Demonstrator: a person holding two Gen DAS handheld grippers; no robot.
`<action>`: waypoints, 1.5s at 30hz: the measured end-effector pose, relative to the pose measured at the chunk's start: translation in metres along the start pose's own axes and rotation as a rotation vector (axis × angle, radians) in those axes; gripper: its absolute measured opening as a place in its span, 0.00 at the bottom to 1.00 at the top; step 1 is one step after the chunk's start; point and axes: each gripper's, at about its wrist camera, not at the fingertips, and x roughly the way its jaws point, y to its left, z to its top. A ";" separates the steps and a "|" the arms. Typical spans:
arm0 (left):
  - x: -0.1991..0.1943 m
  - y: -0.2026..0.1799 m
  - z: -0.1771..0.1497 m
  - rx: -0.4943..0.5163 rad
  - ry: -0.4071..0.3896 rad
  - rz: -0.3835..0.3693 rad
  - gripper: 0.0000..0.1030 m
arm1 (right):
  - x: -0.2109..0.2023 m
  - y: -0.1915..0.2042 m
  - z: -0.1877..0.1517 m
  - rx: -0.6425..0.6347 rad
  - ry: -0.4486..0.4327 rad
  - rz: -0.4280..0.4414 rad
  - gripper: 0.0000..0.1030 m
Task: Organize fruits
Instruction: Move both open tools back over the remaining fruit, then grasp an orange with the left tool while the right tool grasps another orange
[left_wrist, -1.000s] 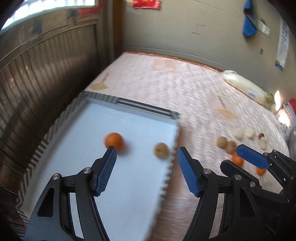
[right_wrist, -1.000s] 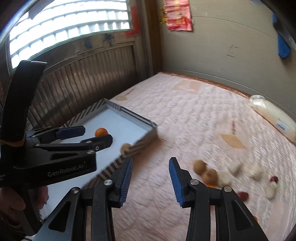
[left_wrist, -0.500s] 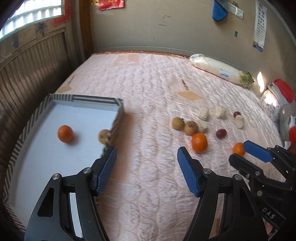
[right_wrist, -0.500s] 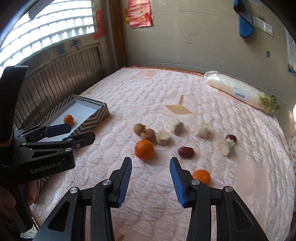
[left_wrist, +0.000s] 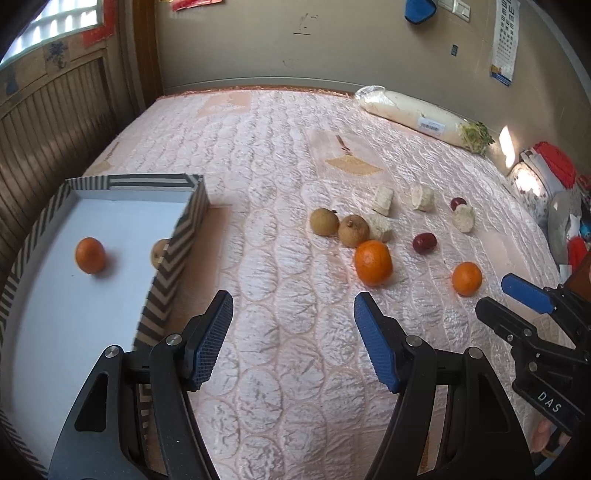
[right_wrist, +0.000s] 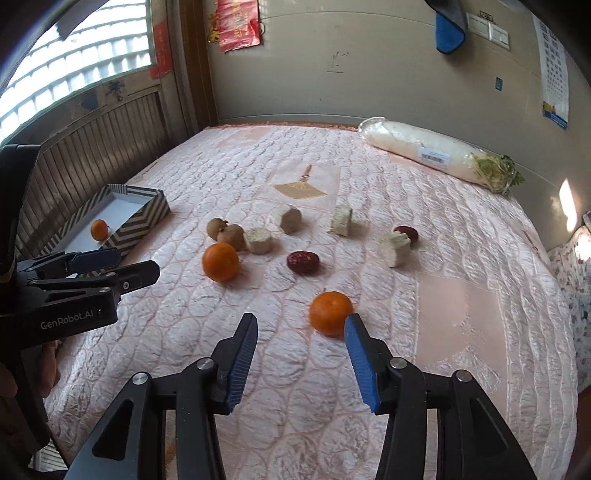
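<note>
A striped box (left_wrist: 186, 225) (right_wrist: 142, 218) sits at the bed's left edge, holding a small orange (left_wrist: 89, 255) (right_wrist: 99, 229) and a brown longan (left_wrist: 159, 250). On the quilt lie a large orange (left_wrist: 373, 262) (right_wrist: 220, 261), a smaller orange (left_wrist: 466, 278) (right_wrist: 330, 312), two longans (left_wrist: 324, 221) (right_wrist: 231, 235), red dates (left_wrist: 424, 243) (right_wrist: 303, 262) and pale cut chunks (left_wrist: 382, 199) (right_wrist: 394, 248). My left gripper (left_wrist: 293, 314) is open and empty, just short of the large orange. My right gripper (right_wrist: 301, 341) is open and empty, its right finger beside the smaller orange.
A long plastic-wrapped white radish (left_wrist: 413, 114) (right_wrist: 432, 153) lies along the far wall. A wooden panelled wall (left_wrist: 44, 122) runs along the left of the bed. Clutter with a red item (left_wrist: 554, 162) sits at the right edge.
Both grippers swung right, away from the box and toward the loose fruit. The right gripper came close to the smaller orange. Both stay open.
</note>
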 end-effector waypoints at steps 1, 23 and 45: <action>0.002 -0.002 0.000 0.005 0.002 -0.005 0.67 | 0.000 -0.003 -0.001 0.007 0.001 -0.001 0.46; 0.029 -0.031 0.019 0.046 0.025 -0.043 0.67 | 0.033 -0.026 0.005 0.084 0.035 0.026 0.47; 0.052 -0.041 0.022 0.059 0.046 -0.059 0.32 | 0.046 -0.018 0.002 0.029 0.046 -0.009 0.30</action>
